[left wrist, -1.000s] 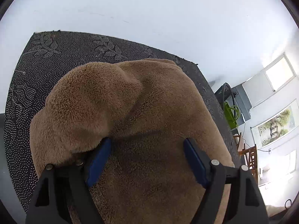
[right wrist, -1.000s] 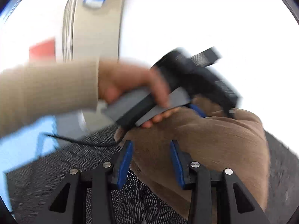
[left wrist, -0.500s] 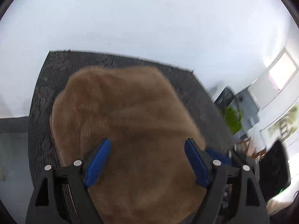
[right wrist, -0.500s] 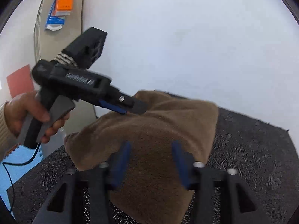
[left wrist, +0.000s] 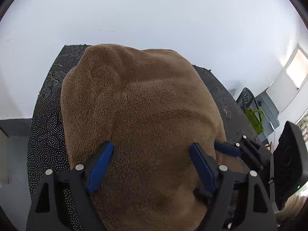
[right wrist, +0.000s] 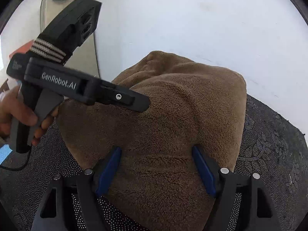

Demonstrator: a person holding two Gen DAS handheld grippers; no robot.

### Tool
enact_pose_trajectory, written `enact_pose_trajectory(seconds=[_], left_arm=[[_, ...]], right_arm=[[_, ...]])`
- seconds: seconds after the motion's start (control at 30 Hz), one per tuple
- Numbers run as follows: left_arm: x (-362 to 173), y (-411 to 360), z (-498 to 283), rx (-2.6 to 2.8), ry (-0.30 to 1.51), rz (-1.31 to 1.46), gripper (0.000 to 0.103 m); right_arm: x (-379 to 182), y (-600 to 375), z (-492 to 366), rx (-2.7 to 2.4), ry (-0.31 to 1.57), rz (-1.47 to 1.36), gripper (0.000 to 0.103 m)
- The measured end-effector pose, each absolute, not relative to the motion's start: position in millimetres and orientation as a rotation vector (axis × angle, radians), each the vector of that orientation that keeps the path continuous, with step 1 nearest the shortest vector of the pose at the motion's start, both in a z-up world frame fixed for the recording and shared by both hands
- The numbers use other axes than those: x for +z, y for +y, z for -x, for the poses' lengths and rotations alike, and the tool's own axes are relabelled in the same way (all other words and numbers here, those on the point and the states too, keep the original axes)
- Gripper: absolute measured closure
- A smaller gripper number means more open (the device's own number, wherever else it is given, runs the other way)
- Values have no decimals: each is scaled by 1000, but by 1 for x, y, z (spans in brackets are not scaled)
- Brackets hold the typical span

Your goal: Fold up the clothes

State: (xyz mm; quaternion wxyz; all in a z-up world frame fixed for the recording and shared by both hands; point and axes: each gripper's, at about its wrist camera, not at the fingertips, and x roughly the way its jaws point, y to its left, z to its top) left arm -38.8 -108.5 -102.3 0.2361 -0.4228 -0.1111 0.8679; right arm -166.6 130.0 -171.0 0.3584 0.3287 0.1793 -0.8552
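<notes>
— So how does the garment look?
— I see a brown fleece garment [left wrist: 142, 119] folded into a thick, rumpled bundle on the black dotted mat [left wrist: 46, 134]. My left hand-held gripper [left wrist: 152, 157] gapes wide; the right hand-held gripper [right wrist: 156, 159] is opening over it.

Left claw [left wrist: 150, 165] angled downward, jaws wide apart, person's hand [right wrist: 21, 119] wrapped round its grip, right claw [right wrist: 156, 171] angled downward beside it, jaws opening, pads clamping nothing

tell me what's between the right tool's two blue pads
Brown fleece garment fills the gap; the right tool is opening, its pads not pressing it. Right wrist view shows this.
</notes>
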Motion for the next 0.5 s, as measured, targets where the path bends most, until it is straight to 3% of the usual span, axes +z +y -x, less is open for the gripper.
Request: enact_pose_trajectory(seconds=[0.23,0.5], left_arm=[[-104,-112,33,2412,-319,1092,19],[-71,-133,29,2424,-533,1030,17]], right_arm=[[-163,138,163,-2166,453,-835,25],[-86,209,212,-2165,36,-801,24]])
